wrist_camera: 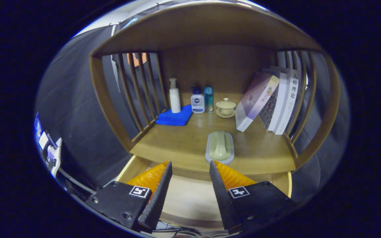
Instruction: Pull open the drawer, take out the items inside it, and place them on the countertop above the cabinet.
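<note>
A pale green soap-shaped item in a clear tray point(220, 147) lies on the wooden countertop point(177, 145), near its front edge, just beyond my fingertips. The drawer point(190, 198) below the countertop stands pulled open, and its light wooden bottom shows between and under my fingers with nothing visible on it. My gripper point(190, 165) hovers over the open drawer, open, with nothing between its fingers.
At the back of the countertop stand a white pump bottle point(174, 96) on a blue cloth point(174, 118), a small white bottle point(197, 101), a slim teal bottle point(208, 98) and a lidded cup on a saucer point(225, 107). Books point(270, 100) lean against the slatted right side.
</note>
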### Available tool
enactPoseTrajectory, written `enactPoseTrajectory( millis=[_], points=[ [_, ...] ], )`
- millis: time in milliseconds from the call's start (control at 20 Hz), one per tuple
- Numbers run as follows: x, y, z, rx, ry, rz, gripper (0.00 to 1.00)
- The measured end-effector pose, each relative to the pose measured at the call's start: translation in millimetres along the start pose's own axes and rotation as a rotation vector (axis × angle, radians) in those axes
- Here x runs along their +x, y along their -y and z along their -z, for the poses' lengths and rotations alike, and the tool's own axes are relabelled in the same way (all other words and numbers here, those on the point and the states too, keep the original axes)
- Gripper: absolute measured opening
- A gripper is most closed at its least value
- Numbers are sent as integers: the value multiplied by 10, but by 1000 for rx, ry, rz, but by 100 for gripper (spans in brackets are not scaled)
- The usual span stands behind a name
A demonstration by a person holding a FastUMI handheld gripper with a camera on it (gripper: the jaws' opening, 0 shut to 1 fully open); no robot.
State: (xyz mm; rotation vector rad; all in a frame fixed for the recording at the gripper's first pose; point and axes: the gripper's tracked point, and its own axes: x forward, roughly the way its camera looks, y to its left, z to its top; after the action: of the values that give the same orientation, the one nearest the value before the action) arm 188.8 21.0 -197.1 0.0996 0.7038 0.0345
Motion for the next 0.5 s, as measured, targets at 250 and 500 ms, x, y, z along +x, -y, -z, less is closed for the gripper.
enactPoseTrajectory(
  millis=[250, 500],
  points=[
    [-472, -218, 99, -38, 138, -52, 77],
    [-784, -337, 496, -77, 269, -60, 84]
  ],
)
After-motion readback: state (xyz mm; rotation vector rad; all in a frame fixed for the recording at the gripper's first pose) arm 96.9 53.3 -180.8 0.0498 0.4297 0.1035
